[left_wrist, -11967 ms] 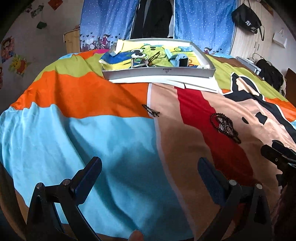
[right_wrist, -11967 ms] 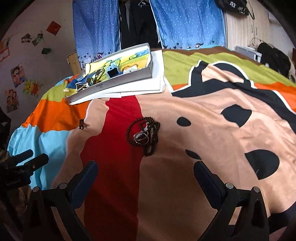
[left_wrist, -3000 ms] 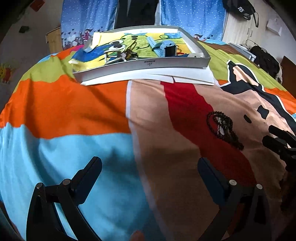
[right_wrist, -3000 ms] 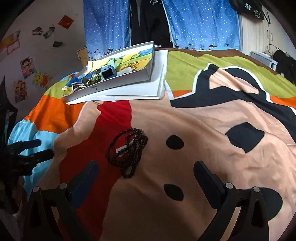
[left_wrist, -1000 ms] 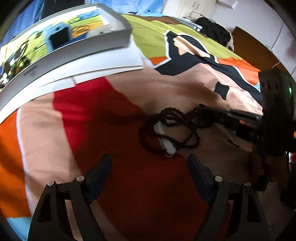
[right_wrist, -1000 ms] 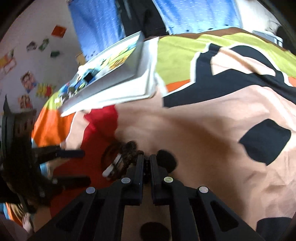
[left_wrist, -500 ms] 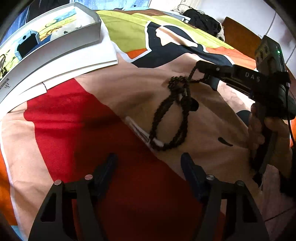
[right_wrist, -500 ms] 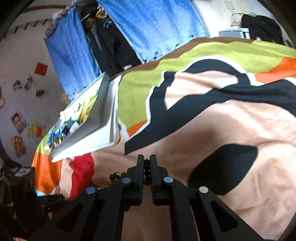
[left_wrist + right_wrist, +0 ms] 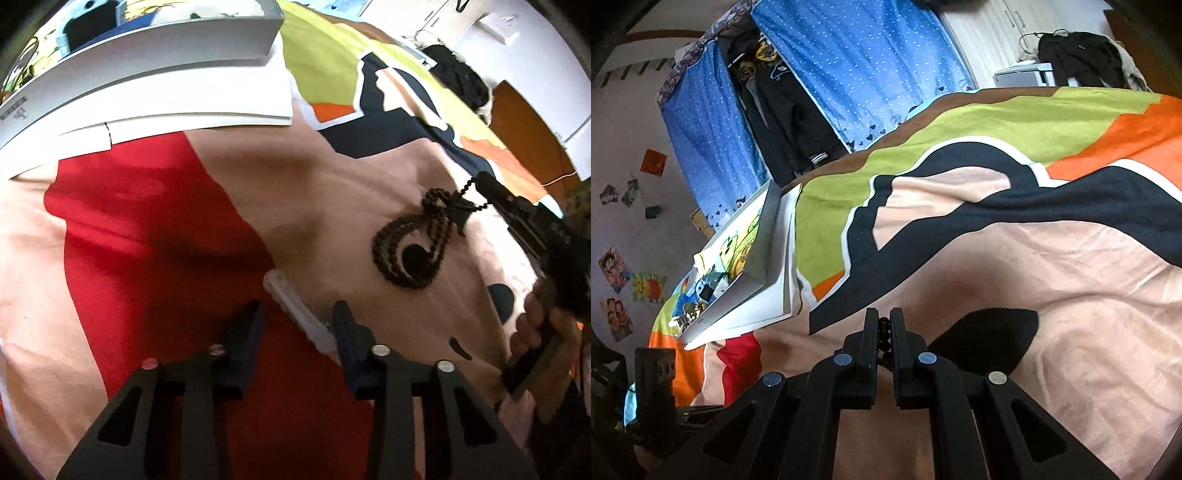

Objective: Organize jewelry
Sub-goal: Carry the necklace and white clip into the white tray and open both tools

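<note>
Right gripper is clamped tight on the dark beads, which dangle in a loop over the bedspread. Left gripper is low over the bed, jaws narrowing around a white bracelet that lies between them, not pinched yet. The tray sits further back on some paper.

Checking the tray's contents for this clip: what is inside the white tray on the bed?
The white tray shows a cartoon-print lining and small jumbled items at its near end. Individual pieces are too small to identify, and its wall hides part of the floor.
</note>
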{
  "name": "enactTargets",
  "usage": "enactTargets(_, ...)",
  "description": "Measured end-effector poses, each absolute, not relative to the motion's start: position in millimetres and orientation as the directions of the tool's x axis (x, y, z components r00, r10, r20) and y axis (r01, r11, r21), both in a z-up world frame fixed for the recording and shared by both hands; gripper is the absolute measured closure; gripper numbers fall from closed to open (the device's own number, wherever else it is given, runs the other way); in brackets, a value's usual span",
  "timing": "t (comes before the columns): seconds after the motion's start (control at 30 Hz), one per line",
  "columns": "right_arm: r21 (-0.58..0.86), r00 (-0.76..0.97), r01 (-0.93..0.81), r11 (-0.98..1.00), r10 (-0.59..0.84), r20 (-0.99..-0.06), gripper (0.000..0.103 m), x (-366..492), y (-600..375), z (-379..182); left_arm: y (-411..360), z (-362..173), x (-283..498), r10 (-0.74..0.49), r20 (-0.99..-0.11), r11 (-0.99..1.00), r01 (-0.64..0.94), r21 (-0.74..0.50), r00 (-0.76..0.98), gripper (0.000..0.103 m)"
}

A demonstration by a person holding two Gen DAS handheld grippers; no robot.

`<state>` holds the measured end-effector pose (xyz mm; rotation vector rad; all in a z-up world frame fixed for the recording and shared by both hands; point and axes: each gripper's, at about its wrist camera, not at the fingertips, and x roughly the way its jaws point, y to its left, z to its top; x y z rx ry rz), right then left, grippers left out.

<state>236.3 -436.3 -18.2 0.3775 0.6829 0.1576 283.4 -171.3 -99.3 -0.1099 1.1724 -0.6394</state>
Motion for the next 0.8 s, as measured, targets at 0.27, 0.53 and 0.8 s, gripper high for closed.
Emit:
enactTargets(0.27, 0.387, 0.757, -0.103, 0.916, 0.324, -0.567, 0.097, 233, -422, -12, -184, -97, 277, -0.423, -0.87, 0.857, 0.423, -0.294, 0.254, 0.093)
enactTargets(0.53, 0.35, 0.756, -0.24, 0.906, 0.4, -0.519, 0.097, 222, -383, 22, -159, -59, 259, -0.417, -0.846, 0.861, 0.444, -0.249, 0.333, 0.093)
enactTargets(0.8, 0.311, 0.746, -0.377, 0.872, 0.485, -0.457, 0.097, 242, -325, 84, -115, 19, 265, -0.359, -0.779, 0.908, 0.386, -0.163, 0.514, 0.093)
